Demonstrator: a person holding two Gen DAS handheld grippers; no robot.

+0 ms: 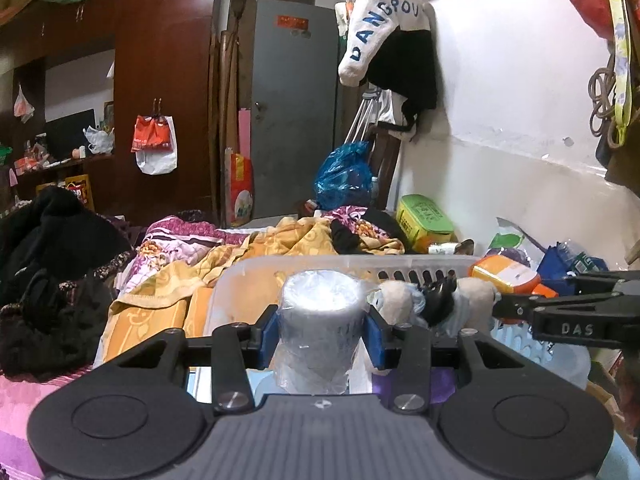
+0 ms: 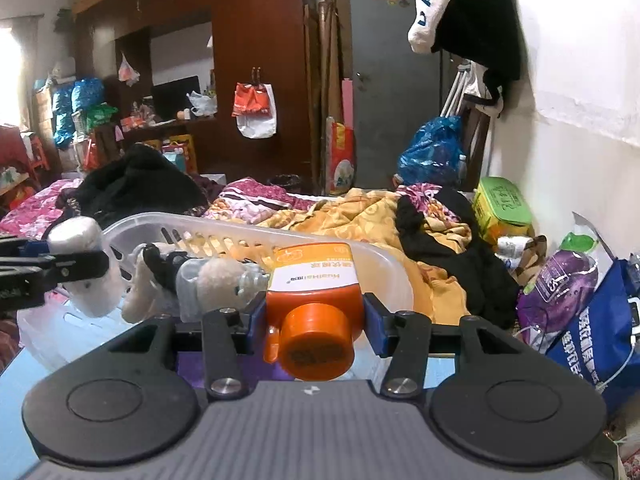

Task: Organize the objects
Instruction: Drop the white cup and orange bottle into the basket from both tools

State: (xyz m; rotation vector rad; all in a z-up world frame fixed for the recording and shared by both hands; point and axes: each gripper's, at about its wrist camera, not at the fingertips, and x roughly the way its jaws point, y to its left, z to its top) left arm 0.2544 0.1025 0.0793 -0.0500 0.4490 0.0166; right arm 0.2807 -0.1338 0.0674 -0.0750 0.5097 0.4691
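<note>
My left gripper (image 1: 322, 330) is shut on a plastic-wrapped white roll (image 1: 320, 320), held upright over the near end of a translucent slotted plastic basket (image 1: 256, 272). My right gripper (image 2: 314, 320) is shut on an orange bottle (image 2: 314, 280) with an orange cap toward the camera, held over the basket's (image 2: 160, 220) right end. A plush toy (image 2: 208, 276) with a black bow lies inside the basket; it also shows in the left wrist view (image 1: 404, 300). The right gripper enters the left wrist view at right (image 1: 496, 308). The left gripper with the roll shows at left in the right wrist view (image 2: 84, 264).
The basket sits on a bed with an orange blanket (image 2: 360, 216), floral quilt and black clothes (image 2: 132, 188). A green box (image 2: 504, 208), purple packet (image 2: 556, 284) and blue bag (image 2: 600, 328) lie by the white wall at right. A wardrobe and grey door stand behind.
</note>
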